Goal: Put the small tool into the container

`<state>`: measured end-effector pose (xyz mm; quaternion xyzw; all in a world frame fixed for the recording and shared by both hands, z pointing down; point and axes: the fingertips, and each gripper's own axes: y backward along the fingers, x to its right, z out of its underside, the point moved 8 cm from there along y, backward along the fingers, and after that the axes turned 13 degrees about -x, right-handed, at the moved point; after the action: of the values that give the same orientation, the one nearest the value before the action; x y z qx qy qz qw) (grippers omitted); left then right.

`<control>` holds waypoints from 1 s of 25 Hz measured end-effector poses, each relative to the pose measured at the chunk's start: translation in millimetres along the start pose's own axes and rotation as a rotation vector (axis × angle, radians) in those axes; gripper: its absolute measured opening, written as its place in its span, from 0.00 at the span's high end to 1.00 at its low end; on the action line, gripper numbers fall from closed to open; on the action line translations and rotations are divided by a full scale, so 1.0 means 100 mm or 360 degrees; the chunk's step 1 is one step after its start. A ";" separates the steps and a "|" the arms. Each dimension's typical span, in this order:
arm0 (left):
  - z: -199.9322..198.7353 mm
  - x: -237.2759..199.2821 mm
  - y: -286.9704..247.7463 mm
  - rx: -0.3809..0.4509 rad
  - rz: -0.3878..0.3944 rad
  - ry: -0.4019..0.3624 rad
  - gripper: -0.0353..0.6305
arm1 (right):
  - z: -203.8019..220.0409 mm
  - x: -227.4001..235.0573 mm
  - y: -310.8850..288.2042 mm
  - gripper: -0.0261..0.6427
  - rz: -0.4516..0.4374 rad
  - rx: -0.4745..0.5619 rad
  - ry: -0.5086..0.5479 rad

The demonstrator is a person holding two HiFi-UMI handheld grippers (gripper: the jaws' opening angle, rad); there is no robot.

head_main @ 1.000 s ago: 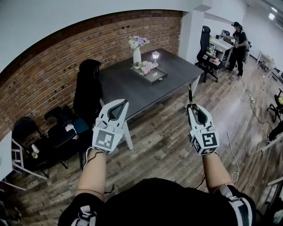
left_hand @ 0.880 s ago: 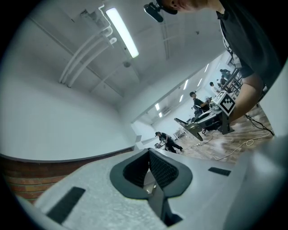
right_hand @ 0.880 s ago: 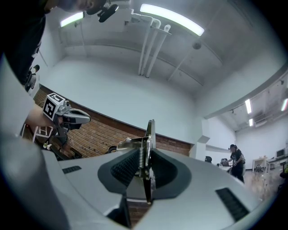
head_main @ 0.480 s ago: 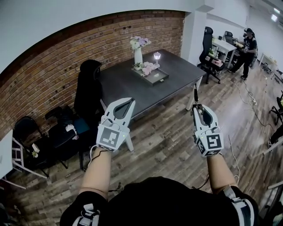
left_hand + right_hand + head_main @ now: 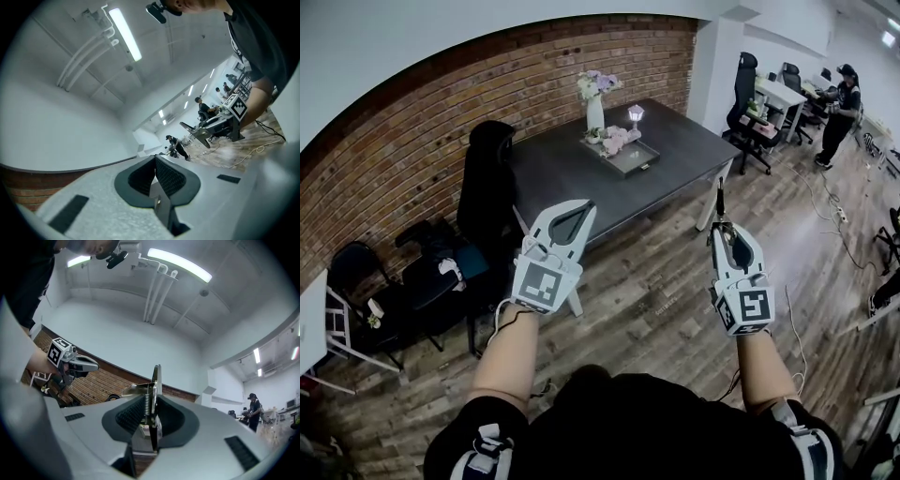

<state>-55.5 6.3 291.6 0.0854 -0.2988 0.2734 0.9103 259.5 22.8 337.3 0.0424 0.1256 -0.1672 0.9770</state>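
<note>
My right gripper [image 5: 725, 228] is shut on the small tool [image 5: 719, 199], a thin dark metal piece that sticks out past the jaw tips. In the right gripper view the small tool [image 5: 154, 389] shows a flat blade and a coil spring, clamped between the pads. My left gripper [image 5: 579, 210] is held up level with it, jaws together with nothing between them; the left gripper view shows the pads [image 5: 165, 176] meeting. A shallow grey tray [image 5: 636, 160] holding pink flowers lies on the dark table [image 5: 572, 183], well ahead of both grippers.
A white vase of flowers [image 5: 595, 103] and a small lamp [image 5: 636, 116] stand by the tray. A black chair [image 5: 486, 192] is at the table's left end, by the brick wall [image 5: 412, 141]. A person [image 5: 841, 98] stands at the desks far right. Cables lie on the wooden floor [image 5: 656, 300].
The table has come nearer in the head view. Both grippers have shifted slightly right and up. The person at the far desks has walked to the right.
</note>
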 end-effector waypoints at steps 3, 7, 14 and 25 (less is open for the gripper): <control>0.00 0.03 -0.08 -0.0013 0.0036 -0.0005 0.94 | 0.01 -0.01 -0.03 0.84 -0.0014 0.0002 0.0004; 0.08 -0.02 -0.19 -0.0040 0.0062 0.0006 0.94 | 0.03 -0.08 -0.14 0.84 -0.0027 0.0013 -0.0034; 0.20 -0.16 -0.39 0.0002 0.0073 0.0140 0.94 | 0.15 -0.15 -0.34 0.84 -0.0067 -0.0014 -0.0030; 0.58 -0.41 -0.74 -0.0065 0.0088 0.0070 0.94 | 0.27 -0.14 -0.98 0.84 -0.0112 -0.0060 -0.0030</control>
<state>-71.4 -92.2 314.8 0.0524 -0.2865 0.2942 0.9103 219.9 -68.3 362.8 0.0179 0.1211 -0.1994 0.9722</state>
